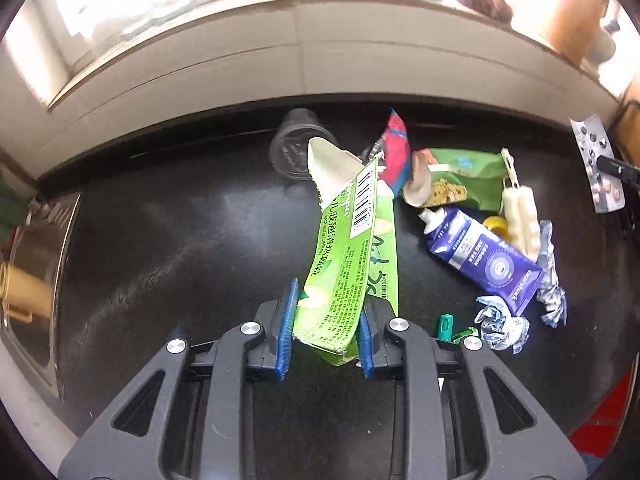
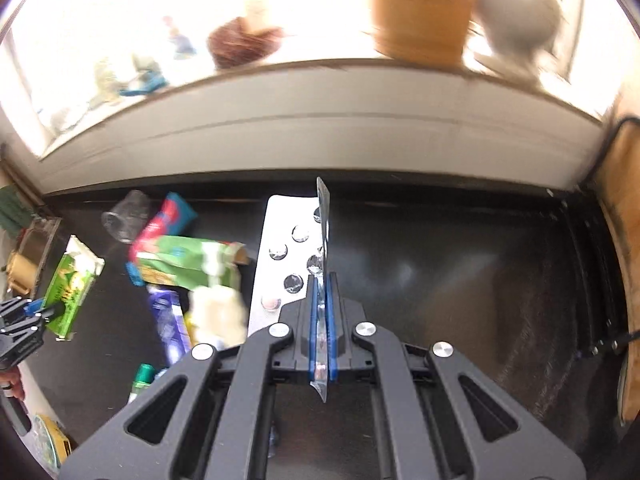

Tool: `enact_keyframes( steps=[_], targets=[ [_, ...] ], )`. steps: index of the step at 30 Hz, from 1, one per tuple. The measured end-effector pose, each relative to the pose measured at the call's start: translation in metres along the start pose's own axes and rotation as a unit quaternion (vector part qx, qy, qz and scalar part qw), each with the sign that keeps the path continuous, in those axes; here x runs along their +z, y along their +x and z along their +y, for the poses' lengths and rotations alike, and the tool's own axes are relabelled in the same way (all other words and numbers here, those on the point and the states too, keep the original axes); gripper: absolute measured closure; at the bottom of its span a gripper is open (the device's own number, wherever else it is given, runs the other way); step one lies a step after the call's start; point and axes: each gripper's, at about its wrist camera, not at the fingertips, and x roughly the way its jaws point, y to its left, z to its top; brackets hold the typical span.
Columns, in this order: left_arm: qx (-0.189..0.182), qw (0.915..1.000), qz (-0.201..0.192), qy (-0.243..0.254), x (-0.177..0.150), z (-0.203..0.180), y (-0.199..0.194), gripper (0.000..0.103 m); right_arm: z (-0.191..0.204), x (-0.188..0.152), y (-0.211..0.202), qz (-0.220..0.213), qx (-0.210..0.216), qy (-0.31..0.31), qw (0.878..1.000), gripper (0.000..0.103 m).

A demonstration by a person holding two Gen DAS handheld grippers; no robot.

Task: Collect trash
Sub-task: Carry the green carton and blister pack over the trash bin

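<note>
Left wrist view: the left tool point(image 1: 325, 334) pinches the lower end of a flattened green carton point(image 1: 351, 264), which rises tilted above the dark surface point(image 1: 160, 248). Beyond it lie a clear plastic cup point(image 1: 294, 148), a red wrapper point(image 1: 395, 148), a green snack bag point(image 1: 460, 178), a purple tube point(image 1: 480, 258), crumpled foil point(image 1: 500, 326) and a green cap point(image 1: 445, 327). At far right a blister pack point(image 1: 596, 164) is held up.

Right wrist view: the right tool point(image 2: 321, 320) is pressed together on the blister pack point(image 2: 280, 256), whose folded edge stands upright between the blue pads point(image 2: 331, 320). At left, the left tool point(image 2: 38, 312) holds the carton point(image 2: 72, 284) above the surface point(image 2: 460, 280), beside the remaining pile of trash.
</note>
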Motion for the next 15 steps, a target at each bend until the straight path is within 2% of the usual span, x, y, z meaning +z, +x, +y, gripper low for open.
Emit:
enact_keyframes(
  steps=[4, 7, 9, 11, 13, 14, 15],
  targets=[
    [0.016, 0.9972, -0.016, -0.071, -0.027, 0.045, -0.025, 0.077, 0.072, 0.006, 0.002, 0.002, 0.072, -0.062, 0.996, 0.098],
    [0.034, 0.9892, -0.016, -0.141, -0.074, 0.09, -0.049, 0.077, 0.149, -0.002, 0.008, 0.022, 0.141, -0.133, 0.981, 0.098],
    [0.062, 0.9783, -0.012, -0.197, -0.118, 0.125, -0.064, 0.077, 0.217, -0.027, 0.01, 0.055, 0.195, -0.2, 0.959, 0.098],
    [0.101, 0.9643, -0.002, -0.245, -0.165, 0.153, -0.081, 0.077, 0.285, -0.064, 0.005, 0.086, 0.24, -0.272, 0.928, 0.098],
    [0.126, 0.9447, 0.009, -0.303, -0.221, 0.178, -0.1, 0.077, 0.346, -0.102, -0.002, 0.111, 0.274, -0.333, 0.895, 0.098],
    [0.135, 0.9375, 0.012, -0.321, -0.24, 0.185, -0.108, 0.077, 0.379, -0.123, -0.008, 0.121, 0.289, -0.362, 0.878, 0.098],
    [0.145, 0.9269, 0.015, -0.346, -0.266, 0.194, -0.117, 0.077, 0.403, -0.136, -0.014, 0.127, 0.299, -0.383, 0.865, 0.098]
  ],
)
